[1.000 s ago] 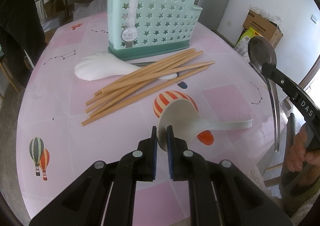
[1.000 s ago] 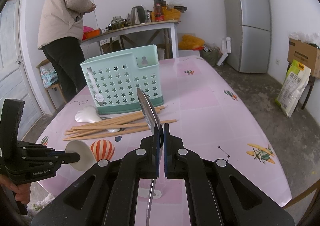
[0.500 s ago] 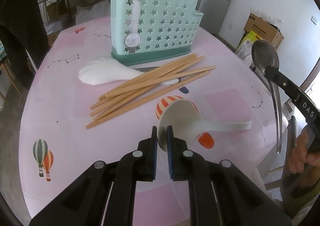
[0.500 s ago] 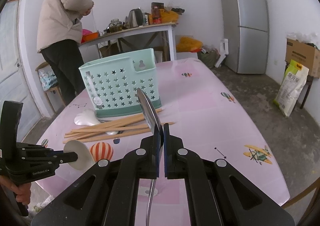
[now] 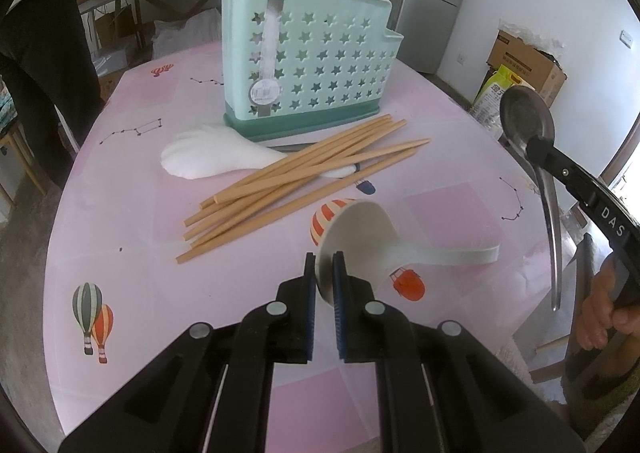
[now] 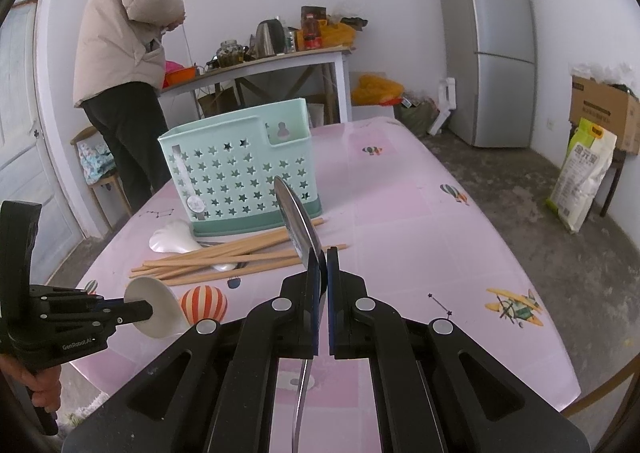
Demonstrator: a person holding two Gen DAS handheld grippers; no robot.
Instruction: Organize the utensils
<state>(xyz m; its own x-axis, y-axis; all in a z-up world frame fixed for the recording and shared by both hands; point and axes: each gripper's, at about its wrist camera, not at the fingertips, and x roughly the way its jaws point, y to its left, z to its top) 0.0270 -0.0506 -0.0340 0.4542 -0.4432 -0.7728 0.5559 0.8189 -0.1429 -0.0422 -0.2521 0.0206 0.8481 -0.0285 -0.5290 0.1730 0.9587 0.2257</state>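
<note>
My left gripper [image 5: 324, 267] is shut on the bowl of a cream plastic spoon [image 5: 372, 237] and holds it above the pink table [image 5: 120, 213]; the gripper also shows in the right wrist view [image 6: 140, 307]. My right gripper [image 6: 323, 259] is shut on a metal spoon [image 6: 296, 217], bowl up, also seen in the left wrist view [image 5: 524, 121]. A mint star-holed utensil basket [image 5: 308, 65] stands upright at the back. Several wooden chopsticks [image 5: 296, 181] lie before it across a white rice paddle [image 5: 204, 157].
A person in a beige jacket [image 6: 128, 33] stands at a side table [image 6: 260, 65] behind. A fridge [image 6: 488, 49], a cardboard box [image 6: 604, 109] and a bag [image 6: 584, 173] are on the right. The table edge runs close below both grippers.
Both grippers have risen and drawn back slightly with their spoons; the basket and chopsticks sit a little lower and farther in view. Nothing on the table has moved.
</note>
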